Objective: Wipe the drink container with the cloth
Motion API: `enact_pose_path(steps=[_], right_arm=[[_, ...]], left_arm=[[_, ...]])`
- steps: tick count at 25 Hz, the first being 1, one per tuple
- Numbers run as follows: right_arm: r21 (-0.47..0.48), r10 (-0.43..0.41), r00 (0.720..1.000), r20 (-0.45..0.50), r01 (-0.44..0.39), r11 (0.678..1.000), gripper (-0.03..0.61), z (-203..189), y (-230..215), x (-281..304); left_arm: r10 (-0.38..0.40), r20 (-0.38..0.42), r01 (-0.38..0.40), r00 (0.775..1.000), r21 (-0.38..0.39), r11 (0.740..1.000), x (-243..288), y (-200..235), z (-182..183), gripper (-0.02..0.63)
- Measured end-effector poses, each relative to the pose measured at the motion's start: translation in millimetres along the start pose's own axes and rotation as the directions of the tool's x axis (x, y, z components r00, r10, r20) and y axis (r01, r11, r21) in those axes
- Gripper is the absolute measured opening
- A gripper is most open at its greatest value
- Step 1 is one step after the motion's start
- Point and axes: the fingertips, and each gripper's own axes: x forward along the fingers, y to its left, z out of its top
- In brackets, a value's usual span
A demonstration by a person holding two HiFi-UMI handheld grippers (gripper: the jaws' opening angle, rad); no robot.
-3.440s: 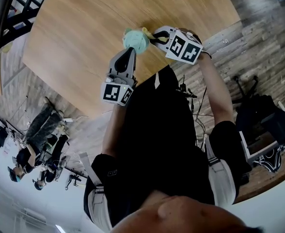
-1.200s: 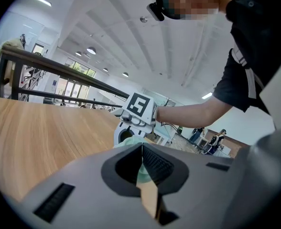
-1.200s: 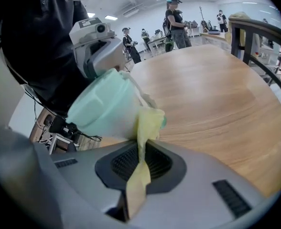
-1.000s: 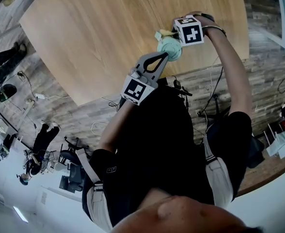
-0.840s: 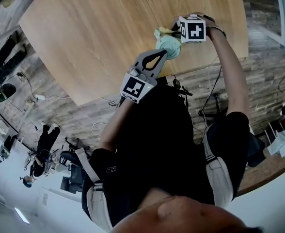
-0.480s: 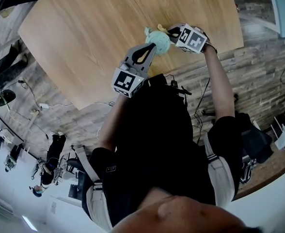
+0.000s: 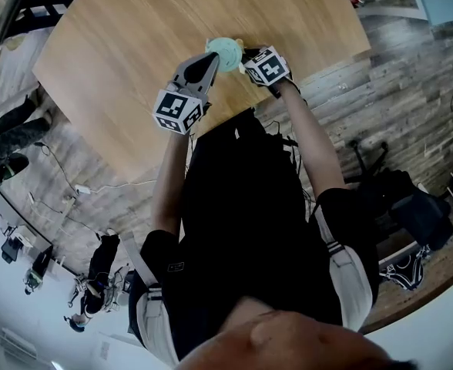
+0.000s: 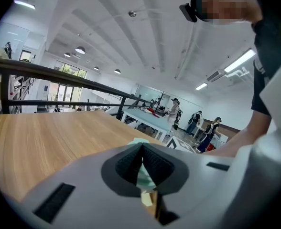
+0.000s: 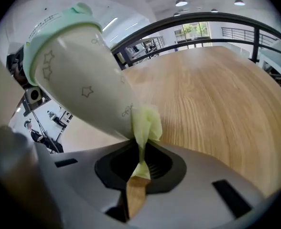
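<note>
So right now you've got the drink container [image 7: 225, 51] over the wooden table [image 7: 119, 45], close to the edge nearest you, with a gripper on either side of it. From the head view your left gripper [image 7: 211, 58] comes in from the left and your right gripper [image 7: 246, 54] from the right, their tips almost meeting at the cup. In the left gripper view the jaws are clenched with a thin mint-green bit of the container pinched between them - I can't tell exactly which part of the cup that is. In the right gripper view the jaws are clamped on a yellow-green cloth [image 9: 144, 123], which bunches up just past the tips and presses against the lower side of the cup's white body. The cup is tilted there: mint lid [image 9: 59, 18] toward the upper left, little star outlines on the white wall. Whether its base touches the table I can't make out. The table surface stretches away bare behind it. A few people stand at another table [image 8: 145, 118] far off in the left gripper view.
</note>
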Motion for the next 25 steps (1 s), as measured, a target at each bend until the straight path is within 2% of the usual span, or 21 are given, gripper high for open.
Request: enact_pose_path(steps=[4,8,16,19,25], right_arm=[[0.023,-0.014,1.000,0.010,0.014,1.000,0.044,-3,4,-6],[-0.036,0.000,0.999,0.042,0.002,0.999,0.044,4,27,-28],[-0.157,0.065,0.980,0.189,-0.035,0.987,0.044,33,83,-89],[-0.180,0.075,0.979,0.187,-0.041,0.983,0.044,35,92,-90],[-0.155,0.058,0.989,0.135,-0.037,0.987,0.044,24,85,-56]], left_arm=[[-0.012,-0.012,0.013,1.000,0.012,1.000,4,0,-1,0.023],[-0.009,-0.016,0.009,1.000,0.037,0.999,3,1,-1,0.023],[-0.070,-0.067,0.074,0.995,0.064,0.995,9,-4,0,0.023],[-0.086,-0.071,0.091,0.994,0.062,0.994,9,-4,0,0.023],[-0.092,-0.064,0.095,0.994,0.052,0.994,10,-1,2,0.023]])
